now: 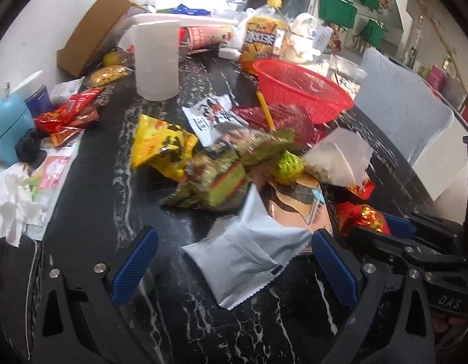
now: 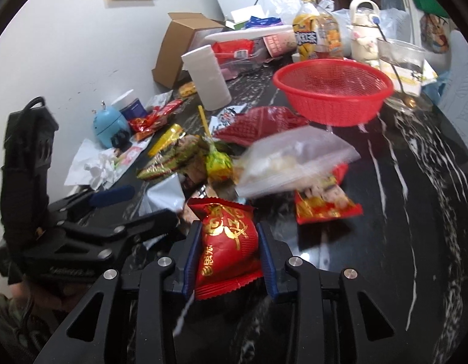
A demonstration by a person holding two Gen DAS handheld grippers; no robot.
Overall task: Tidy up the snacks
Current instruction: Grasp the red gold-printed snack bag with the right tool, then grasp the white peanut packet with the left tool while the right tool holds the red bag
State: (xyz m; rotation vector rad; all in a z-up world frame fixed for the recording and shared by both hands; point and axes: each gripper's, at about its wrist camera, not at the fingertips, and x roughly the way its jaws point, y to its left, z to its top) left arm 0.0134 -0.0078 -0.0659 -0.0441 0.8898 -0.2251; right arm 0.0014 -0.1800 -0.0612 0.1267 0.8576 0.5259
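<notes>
My left gripper (image 1: pixel 234 251) is open, its blue pads on either side of a pale silver snack packet (image 1: pixel 246 257) lying on the black marble table (image 1: pixel 91 212). My right gripper (image 2: pixel 229 242) is shut on a red snack packet with gold print (image 2: pixel 228 236); this packet also shows at the right of the left wrist view (image 1: pixel 361 217). A pile of snacks lies ahead: a yellow packet (image 1: pixel 161 148), green packets (image 1: pixel 222 173), a clear bag (image 2: pixel 294 160) and a second red packet (image 2: pixel 325 203). A red mesh basket (image 2: pixel 334 91) stands beyond the pile.
A white cylinder (image 1: pixel 156 57), an orange drink bottle (image 1: pixel 264 36), a cardboard box (image 1: pixel 94 30) and a glass bowl (image 2: pixel 403 69) stand at the back. A blue gadget (image 1: pixel 9 127), red wrappers (image 1: pixel 73 112) and crumpled paper (image 1: pixel 12 200) lie at the left. A chair (image 1: pixel 409 115) is at the right.
</notes>
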